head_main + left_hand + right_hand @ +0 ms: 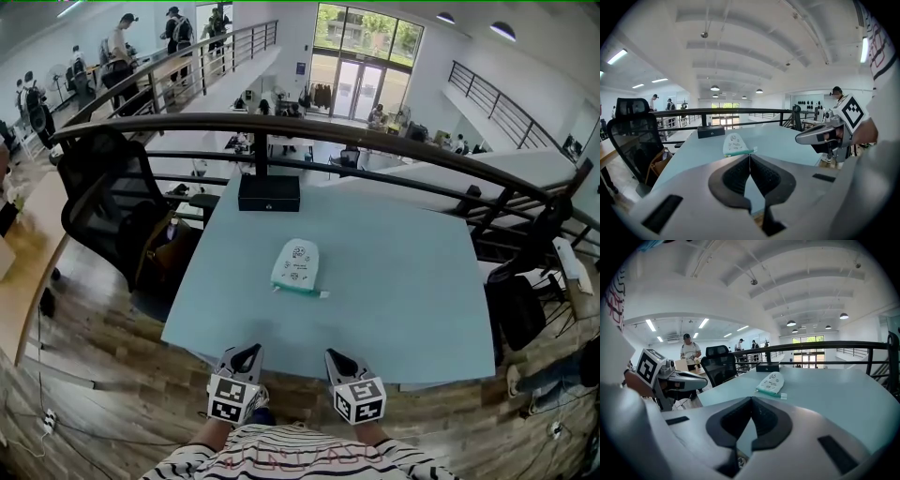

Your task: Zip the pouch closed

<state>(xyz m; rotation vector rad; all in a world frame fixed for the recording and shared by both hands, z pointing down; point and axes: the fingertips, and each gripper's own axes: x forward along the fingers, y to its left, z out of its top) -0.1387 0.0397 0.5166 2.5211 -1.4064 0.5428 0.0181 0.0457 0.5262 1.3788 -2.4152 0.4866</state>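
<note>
A white pouch (296,264) with small printed faces and a teal zip edge lies flat in the middle of the pale blue table (403,281). Its zip edge faces me, and a small pull tab (323,294) sticks out at its right end. My left gripper (247,355) and right gripper (337,358) hover side by side over the table's near edge, well short of the pouch. Both are shut with nothing between the jaws. The pouch (733,144) shows ahead in the left gripper view, and the pouch (771,382) also lies ahead in the right gripper view.
A black box (269,192) stands at the table's far edge, against a dark railing (309,131). A black office chair (108,202) with a brown bag stands left of the table. Another chair (520,300) stands at the right. People stand far off in the hall.
</note>
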